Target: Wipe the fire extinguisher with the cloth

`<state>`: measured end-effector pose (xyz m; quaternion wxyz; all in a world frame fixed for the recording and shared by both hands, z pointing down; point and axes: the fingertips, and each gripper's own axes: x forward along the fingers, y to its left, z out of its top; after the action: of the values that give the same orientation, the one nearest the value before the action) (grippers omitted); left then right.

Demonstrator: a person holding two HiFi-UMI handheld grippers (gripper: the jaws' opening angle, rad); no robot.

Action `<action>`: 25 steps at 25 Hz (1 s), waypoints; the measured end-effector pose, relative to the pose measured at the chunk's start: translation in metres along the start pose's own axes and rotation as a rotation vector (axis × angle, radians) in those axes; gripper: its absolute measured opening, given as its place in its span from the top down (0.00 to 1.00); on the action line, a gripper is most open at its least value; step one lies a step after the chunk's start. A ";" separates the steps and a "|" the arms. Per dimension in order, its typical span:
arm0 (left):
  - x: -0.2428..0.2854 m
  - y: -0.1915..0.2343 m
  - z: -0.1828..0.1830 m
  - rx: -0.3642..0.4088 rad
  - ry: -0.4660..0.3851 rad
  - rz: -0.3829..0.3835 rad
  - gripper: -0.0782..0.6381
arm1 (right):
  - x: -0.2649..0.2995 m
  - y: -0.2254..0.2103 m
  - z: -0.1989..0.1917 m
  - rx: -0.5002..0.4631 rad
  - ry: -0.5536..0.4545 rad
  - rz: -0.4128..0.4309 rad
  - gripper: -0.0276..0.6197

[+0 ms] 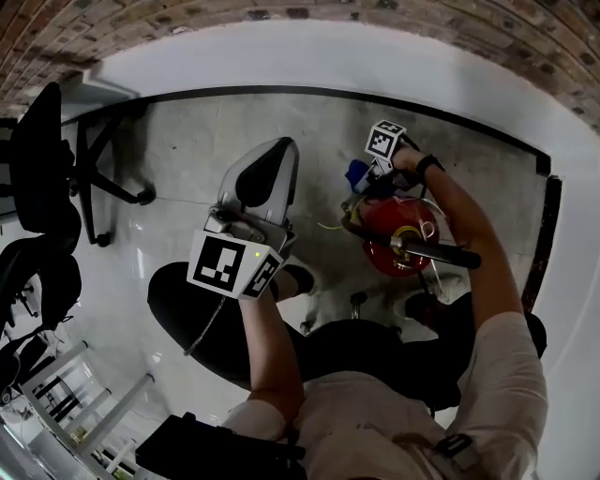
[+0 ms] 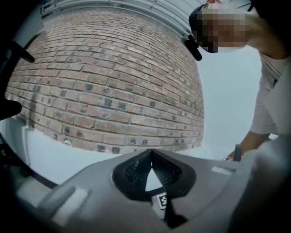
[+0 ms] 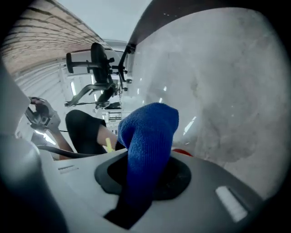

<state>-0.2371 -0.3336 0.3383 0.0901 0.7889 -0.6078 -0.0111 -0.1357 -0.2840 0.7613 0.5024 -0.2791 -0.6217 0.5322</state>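
Observation:
The red fire extinguisher (image 1: 398,234) stands on the grey floor in front of the person's feet, its black handle (image 1: 441,251) pointing right. My right gripper (image 1: 364,183) is at its upper left side, shut on a blue cloth (image 1: 356,175). In the right gripper view the cloth (image 3: 150,136) bulges up out of the jaws, and only a sliver of the red extinguisher (image 3: 182,152) shows behind it. Whether the cloth touches the extinguisher I cannot tell. My left gripper (image 1: 272,159) is held up to the left, away from the extinguisher. Its fingertips (image 2: 151,154) meet with nothing between them, pointing at a brick wall.
A black office chair (image 1: 37,159) stands at the left with its wheeled base (image 1: 112,187) on the floor. A white rack (image 1: 84,403) is at the lower left. A brick wall (image 1: 375,14) and a white wall with black skirting (image 1: 375,98) bound the far side.

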 end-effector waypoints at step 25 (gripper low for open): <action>-0.002 -0.048 0.050 -0.013 -0.123 -0.118 0.89 | -0.201 0.349 -0.040 -0.425 -0.739 0.464 0.83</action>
<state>-0.1982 -0.3262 0.2814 0.0571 0.8206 -0.5644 -0.0687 -0.0963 -0.3490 0.3636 0.0478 -0.2993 -0.7747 0.5549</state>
